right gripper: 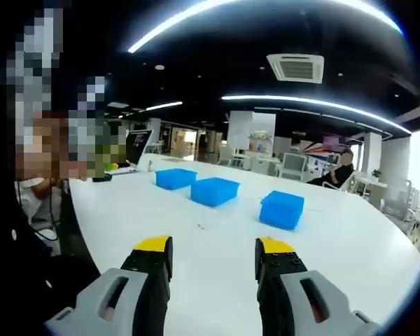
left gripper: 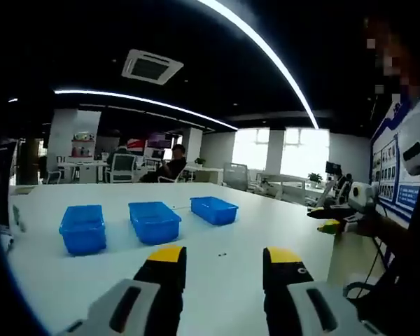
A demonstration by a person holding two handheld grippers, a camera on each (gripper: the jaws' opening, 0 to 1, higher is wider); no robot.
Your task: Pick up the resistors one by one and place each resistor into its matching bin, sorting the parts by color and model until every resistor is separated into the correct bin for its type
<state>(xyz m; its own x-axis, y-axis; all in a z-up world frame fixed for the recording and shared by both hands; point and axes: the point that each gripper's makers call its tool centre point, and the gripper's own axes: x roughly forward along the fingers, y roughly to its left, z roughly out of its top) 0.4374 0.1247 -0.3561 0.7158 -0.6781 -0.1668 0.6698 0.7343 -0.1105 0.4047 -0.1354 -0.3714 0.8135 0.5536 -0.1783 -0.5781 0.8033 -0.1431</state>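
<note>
left gripper [left gripper: 220, 260]: jaws spread, empty | right gripper [right gripper: 213, 252]: jaws spread, empty | white table [right gripper: 196, 280]: three blue bins [left gripper: 154, 221] in a row, small resistor [left gripper: 222, 255] nearby

free: bare white table [left gripper: 280, 224] ahead of both grippers | obstacles: three blue bins [left gripper: 154, 221] in a row, gaps between them (passable) | tiny dark speck [left gripper: 222, 254] near the bins, too small to identify
</note>
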